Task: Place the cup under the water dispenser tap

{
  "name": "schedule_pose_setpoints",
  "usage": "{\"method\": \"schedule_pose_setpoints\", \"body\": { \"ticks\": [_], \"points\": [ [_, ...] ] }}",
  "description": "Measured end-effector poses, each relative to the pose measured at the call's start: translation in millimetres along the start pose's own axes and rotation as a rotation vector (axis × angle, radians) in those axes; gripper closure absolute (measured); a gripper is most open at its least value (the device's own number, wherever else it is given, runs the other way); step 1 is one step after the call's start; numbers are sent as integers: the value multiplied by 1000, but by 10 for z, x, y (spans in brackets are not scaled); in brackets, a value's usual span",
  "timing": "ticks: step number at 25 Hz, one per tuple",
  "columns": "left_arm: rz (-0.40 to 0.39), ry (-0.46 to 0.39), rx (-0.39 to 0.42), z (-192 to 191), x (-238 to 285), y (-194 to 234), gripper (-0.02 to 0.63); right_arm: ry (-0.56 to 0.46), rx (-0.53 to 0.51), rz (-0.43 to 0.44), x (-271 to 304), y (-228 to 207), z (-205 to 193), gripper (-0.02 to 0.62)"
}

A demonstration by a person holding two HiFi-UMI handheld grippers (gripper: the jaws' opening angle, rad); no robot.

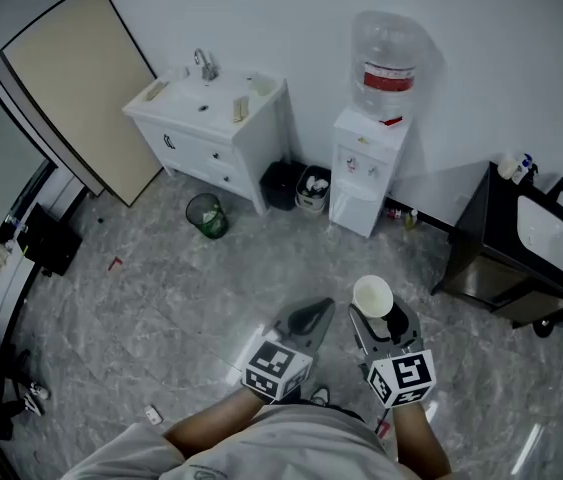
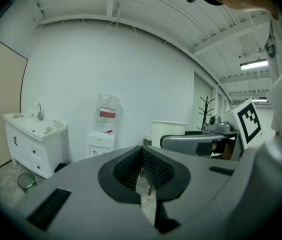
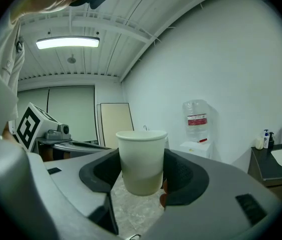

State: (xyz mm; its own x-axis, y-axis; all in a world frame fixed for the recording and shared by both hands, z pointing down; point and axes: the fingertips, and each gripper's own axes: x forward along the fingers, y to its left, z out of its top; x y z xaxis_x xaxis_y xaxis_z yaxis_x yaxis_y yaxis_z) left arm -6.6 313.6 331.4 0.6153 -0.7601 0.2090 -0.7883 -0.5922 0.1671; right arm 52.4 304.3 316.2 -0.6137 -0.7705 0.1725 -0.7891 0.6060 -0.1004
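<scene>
Well, arms: we saw the left forearm (image 1: 206,430) and the right forearm (image 1: 423,438) reaching in from the bottom edge of the head view, side by side, each ending behind a marker cube.
Pointing: both grippers aimed forward across the floor (image 1: 161,298) toward the far wall, close to level and tipped slightly down.
Left gripper (image 1: 314,315): its jaws were closed together, and we found nothing between them in its own view, only a thin slit of floor showing below the pads.
Right gripper (image 1: 381,320): its jaws stood wide and clamped on the cup (image 3: 142,161), one dark pad pressed against each side of it.
Cup's place: it sat in the right gripper, above the floor, just beside the left gripper's tip and well apart from the water dispenser (image 1: 366,168).
Cup's axis: we saw it upright, long axis vertical, open mouth up, bottom hanging free below the pads.
Water dispenser: it stood against the far wall with its bottle (image 1: 389,63) on top, between the sink cabinet (image 1: 211,128) and a dark side table (image 1: 501,258).
Near the wall: a bin (image 1: 206,215) stood on the floor just in front of the sink cabinet.
</scene>
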Motion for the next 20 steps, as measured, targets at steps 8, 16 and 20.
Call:
{"method": "schedule_pose_setpoints", "body": {
  "ticks": [8,16,20],
  "points": [
    [-56,2,16,178,764,986,601,8,34,-85,1145,-505,34,328],
    [-152,31,48,415,1535,1914,601,2,58,-191,2280,-1031,143,329],
    [-168,23,33,506,1906,2202,601,-2,72,-236,2621,-1343,137,328]
  ]
}}
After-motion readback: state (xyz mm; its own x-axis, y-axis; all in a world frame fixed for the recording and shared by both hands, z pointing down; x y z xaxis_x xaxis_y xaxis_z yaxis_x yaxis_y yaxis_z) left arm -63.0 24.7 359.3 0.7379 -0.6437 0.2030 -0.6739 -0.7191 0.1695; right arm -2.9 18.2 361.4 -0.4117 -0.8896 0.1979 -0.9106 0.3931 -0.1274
